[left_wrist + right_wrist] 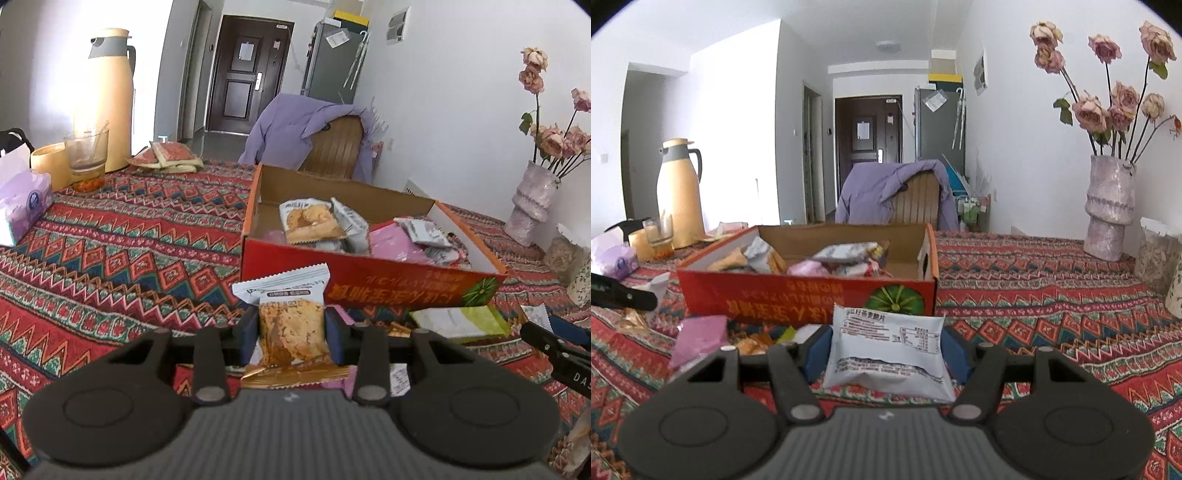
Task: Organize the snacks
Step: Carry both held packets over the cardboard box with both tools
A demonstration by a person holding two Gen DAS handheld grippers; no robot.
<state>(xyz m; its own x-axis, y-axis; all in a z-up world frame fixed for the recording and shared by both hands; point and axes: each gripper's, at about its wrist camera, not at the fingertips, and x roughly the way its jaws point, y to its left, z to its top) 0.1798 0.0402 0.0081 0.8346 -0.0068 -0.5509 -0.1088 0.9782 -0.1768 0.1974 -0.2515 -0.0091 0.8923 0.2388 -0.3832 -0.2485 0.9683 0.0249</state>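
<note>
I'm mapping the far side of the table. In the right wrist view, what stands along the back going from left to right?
Tissue pack → glass → thermos → cardboard box → chair with purple jacket → vase of dried roses.

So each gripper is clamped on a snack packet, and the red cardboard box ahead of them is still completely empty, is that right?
Not quite: the red cardboard box already holds several packets, as both wrist views show. The rest stands: the left gripper and right gripper each clamp a snack packet.
</note>
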